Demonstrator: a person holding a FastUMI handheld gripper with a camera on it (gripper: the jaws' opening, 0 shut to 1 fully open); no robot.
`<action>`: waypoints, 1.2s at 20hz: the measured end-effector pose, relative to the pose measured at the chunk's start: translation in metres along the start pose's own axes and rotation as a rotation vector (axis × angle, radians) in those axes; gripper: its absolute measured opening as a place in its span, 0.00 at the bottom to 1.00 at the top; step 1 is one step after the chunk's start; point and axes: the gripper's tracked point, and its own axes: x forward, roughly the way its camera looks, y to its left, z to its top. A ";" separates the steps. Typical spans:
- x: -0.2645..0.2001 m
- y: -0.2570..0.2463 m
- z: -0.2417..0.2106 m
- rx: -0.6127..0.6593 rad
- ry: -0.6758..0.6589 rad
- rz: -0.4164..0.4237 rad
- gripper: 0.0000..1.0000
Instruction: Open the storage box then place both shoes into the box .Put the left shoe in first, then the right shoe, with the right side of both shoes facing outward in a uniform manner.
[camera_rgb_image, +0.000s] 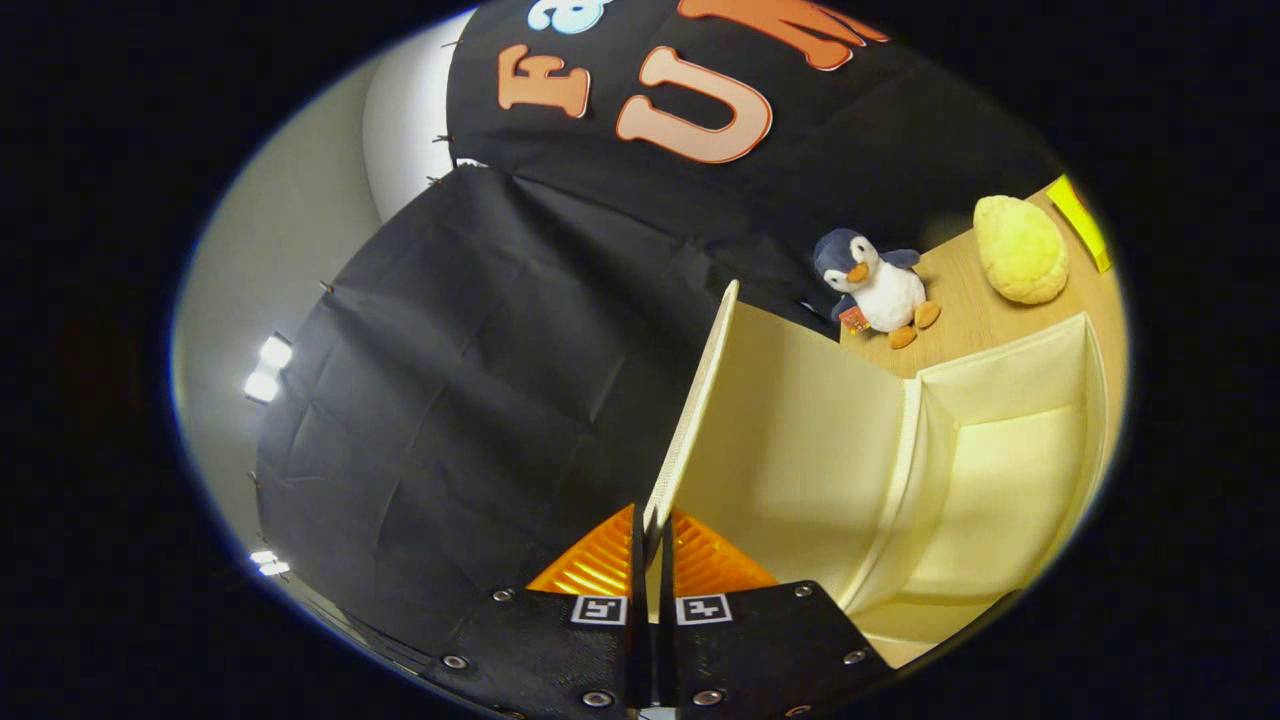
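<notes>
Gripper view: cream storage box open, its lid swung up and standing on edge, lower edge of the lid pinched between the two orange fingers, gripper clenched on that lid with both pads pressing it from either side. Pale inner face of the lid turned toward the box, hollow cream interior beyond it on the right of the fingers, back wall and side walls visible, nothing seen inside. Wooden table under and beyond the box. Plush penguin standing on the table just past the top of the lid, yellow plush lump farther along, near a yellow strip at the table's far edge. Black cloth wall left of the lid and behind everything, bright lamps beside it
</notes>
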 end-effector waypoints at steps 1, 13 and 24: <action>0.010 0.001 -0.005 -0.021 0.010 -0.020 0.04; 0.009 -0.087 -0.007 -0.300 -0.025 -0.367 0.98; -0.147 -0.217 0.050 -0.230 -0.187 -0.646 0.98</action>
